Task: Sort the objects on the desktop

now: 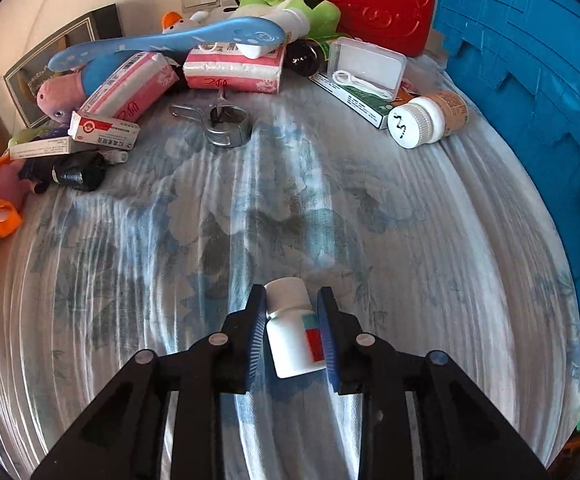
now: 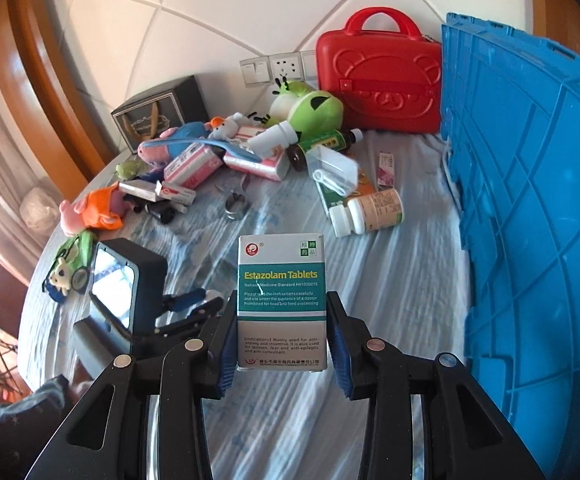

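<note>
Closest to the lens, the left gripper (image 1: pixel 292 330) has a small white pill bottle (image 1: pixel 293 332) sitting between its fingers, low over the bedsheet (image 1: pixel 130 260) in the near middle. The left pad looks to be against the bottle, but there's a sliver of gap on the right side, so I'd call the fingers loosened around it rather than pinching. My guess is it's being set down there to start a medicine group.

The right gripper (image 2: pixel 282 336) is pinching a box of Estazolam tablets (image 2: pixel 281 300) upright by its two sides, label facing the camera, probably headed for the same spot. Whether the box's bottom touches the sheet I can't tell.

Further back, a bigger pill bottle (image 1: pixel 426 118) lies on its side towards the right edge, near the blue crate (image 1: pixel 530 120). The far edge is a heap: tissue packs (image 1: pixel 234 68), plush toys, a red case (image 1: pixel 362 4). Lots there is buried, and the crate's inside isn't visible.
</note>
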Demonstrator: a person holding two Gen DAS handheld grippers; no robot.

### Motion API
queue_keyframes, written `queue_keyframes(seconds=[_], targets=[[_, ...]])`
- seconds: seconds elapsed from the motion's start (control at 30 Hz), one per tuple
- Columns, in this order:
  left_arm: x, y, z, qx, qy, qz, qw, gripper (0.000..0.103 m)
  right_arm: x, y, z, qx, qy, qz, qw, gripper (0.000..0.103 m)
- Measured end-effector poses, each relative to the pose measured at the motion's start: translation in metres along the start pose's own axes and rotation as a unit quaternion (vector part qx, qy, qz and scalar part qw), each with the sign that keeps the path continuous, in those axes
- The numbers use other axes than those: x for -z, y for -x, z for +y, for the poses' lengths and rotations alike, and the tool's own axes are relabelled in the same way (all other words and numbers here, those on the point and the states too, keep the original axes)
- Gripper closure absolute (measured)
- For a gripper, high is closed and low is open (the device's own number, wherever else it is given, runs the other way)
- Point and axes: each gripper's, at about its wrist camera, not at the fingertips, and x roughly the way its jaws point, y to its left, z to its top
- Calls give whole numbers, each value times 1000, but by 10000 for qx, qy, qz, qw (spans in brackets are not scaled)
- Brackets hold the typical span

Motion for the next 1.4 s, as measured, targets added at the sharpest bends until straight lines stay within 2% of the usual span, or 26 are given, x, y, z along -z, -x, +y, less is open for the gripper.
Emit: queue_keyframes(seconds=[0.13,0.23,0.33,0.5,0.63,0.83,1.0,1.2,1.4], targets=[[5,-9,4,-201,76,176,9996,76,-3,-7,-12,-148,31,33,9999,65],[11,-8,9,-14,194,123,9997,76,-4,-12,-18,-224,24,67,9997,65],[13,-4,3,-19,67,119,9999,76,-3,-14,-21,-262,30,100,9996,65],[5,36,-7,-33,-221,-256,9994,76,-4,-8,-16,-261,154,13,9995,65],[-11,74,-11,-390,-480,-653,9959,76,-8,2,-10,-271,166,-163,9994,65],[-37,137,-10,-1060,-682,-1365,9826,76,-16,28,6,-226,148,-610,9978,65],[-53,183,-9,-1220,-838,-1883,9709,76,-24,60,25,-103,200,-1036,9944,65],[-67,228,-25,-1103,-1199,-2407,9568,76,-27,113,35,128,64,-1572,9875,65],[-88,264,-81,-877,-1625,-2849,9406,76,-21,180,17,347,-141,-2146,9760,65]])
